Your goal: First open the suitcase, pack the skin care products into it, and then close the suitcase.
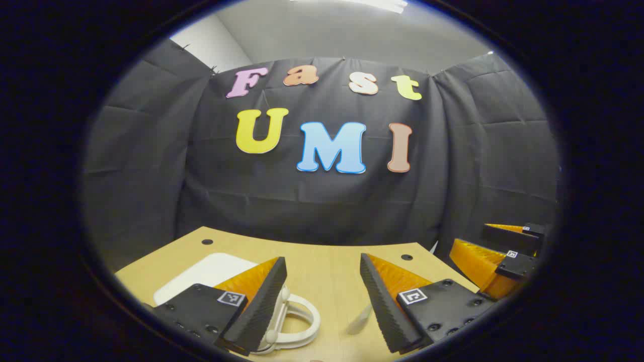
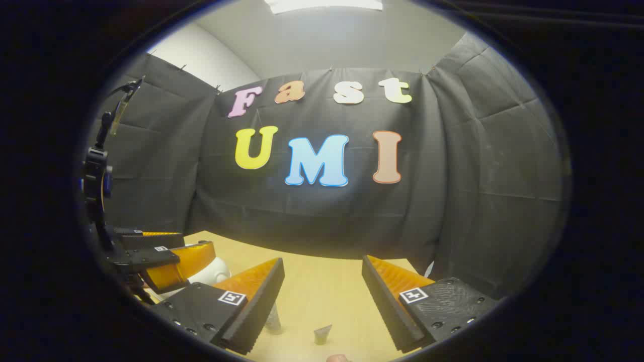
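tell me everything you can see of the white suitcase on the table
The white hard-shell suitcase lies flat on the light wooden table, looking closed, with a smooth matte top and rounded corners. A looped white plastic carry handle sticks out from its near edge toward the middle of the table. The left tongs hover open above it, one finger crossing in front of the handle; whether it touches cannot be told.

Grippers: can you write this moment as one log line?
left gripper: open, above white handled suitcase | right gripper: open, empty | small tube on wooden table
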Available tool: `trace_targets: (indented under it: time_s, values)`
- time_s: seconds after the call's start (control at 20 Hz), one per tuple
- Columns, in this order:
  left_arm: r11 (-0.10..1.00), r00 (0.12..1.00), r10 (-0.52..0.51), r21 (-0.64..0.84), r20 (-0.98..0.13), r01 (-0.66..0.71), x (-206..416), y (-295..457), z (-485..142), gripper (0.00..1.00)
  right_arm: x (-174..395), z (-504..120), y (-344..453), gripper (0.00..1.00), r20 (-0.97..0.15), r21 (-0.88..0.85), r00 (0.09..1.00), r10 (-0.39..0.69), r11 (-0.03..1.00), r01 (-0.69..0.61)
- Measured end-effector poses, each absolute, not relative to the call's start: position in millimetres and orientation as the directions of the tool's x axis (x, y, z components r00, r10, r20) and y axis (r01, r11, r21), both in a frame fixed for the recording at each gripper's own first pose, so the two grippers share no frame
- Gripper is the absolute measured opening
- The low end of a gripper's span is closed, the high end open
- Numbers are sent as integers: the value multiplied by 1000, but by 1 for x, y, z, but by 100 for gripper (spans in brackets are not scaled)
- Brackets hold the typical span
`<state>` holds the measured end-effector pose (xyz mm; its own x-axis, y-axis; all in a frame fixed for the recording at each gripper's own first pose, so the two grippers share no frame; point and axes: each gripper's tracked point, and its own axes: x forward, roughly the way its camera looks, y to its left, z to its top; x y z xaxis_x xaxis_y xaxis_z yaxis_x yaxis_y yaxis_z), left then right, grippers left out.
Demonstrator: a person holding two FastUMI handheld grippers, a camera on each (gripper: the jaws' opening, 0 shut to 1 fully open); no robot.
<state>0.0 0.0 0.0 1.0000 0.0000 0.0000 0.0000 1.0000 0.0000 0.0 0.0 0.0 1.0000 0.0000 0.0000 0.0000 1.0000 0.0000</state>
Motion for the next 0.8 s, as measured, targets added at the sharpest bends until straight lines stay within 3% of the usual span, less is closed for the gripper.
trace_targets:
  time_s: [0.8]
  values:
    - [1000, 999, 6, 18, -31, -5, 1, 1, -5, 94, 3, -13, -4, 94, -56, 8, 997, -50, 999, 51]
